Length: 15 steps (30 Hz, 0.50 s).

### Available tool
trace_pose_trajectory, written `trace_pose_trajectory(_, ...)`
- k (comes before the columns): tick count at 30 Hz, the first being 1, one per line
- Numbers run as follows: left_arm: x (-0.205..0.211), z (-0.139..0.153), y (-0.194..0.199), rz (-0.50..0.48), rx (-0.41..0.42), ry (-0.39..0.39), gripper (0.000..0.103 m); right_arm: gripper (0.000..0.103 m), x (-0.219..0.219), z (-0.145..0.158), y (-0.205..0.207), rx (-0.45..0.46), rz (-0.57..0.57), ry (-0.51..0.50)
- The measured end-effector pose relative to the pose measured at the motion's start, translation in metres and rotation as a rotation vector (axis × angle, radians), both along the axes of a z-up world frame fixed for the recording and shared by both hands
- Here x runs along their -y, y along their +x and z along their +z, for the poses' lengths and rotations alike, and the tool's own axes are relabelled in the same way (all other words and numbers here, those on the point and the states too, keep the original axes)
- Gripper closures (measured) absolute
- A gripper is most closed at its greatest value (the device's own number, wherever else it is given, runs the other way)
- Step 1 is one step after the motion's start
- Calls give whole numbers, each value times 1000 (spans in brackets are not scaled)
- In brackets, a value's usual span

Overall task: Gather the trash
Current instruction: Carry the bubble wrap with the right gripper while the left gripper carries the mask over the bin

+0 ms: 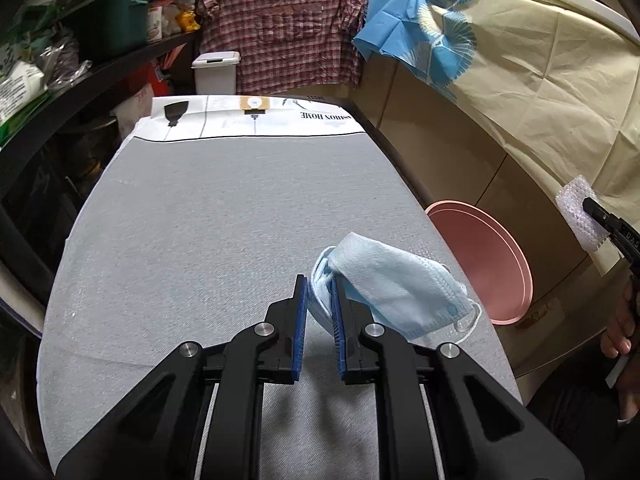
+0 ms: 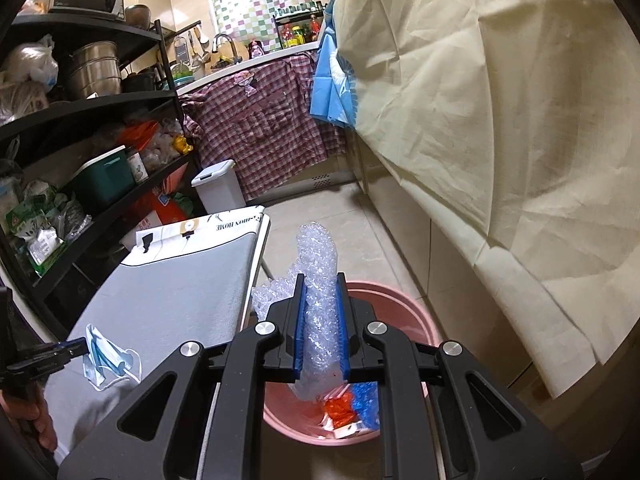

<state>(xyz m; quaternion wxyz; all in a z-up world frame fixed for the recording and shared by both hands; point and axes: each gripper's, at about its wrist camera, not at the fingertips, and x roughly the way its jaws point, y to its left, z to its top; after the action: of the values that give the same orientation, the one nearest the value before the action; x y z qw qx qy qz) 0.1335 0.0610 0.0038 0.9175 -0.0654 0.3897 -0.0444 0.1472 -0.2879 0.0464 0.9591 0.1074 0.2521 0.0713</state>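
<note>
Left wrist view: one face mask (image 1: 384, 284), long axis slanting from center down toward lower right, pinched between the nearly closed jaws of left gripper (image 1: 319, 292) above one grey board (image 1: 200, 220); one pink bin (image 1: 484, 264) at right.

Right wrist view: one bubble wrap strip (image 2: 318, 300), upright along the fingers, clamped by right gripper (image 2: 320, 300) at lower center, above the bin.

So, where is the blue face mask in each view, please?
Left wrist view: the mask is right of centre, low, pinched in the left claw above the grey board.
Right wrist view: the mask is at the lower left, by the board's near edge.
Shared landmark: the pink bin, right of the mask in both views.
</note>
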Motion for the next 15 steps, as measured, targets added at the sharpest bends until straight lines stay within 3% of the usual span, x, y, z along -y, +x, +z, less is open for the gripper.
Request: trace_pose_trajectory(15, 62, 13, 43, -114, 32, 17, 91, 89, 11, -3, 8, 7, -68, -15)
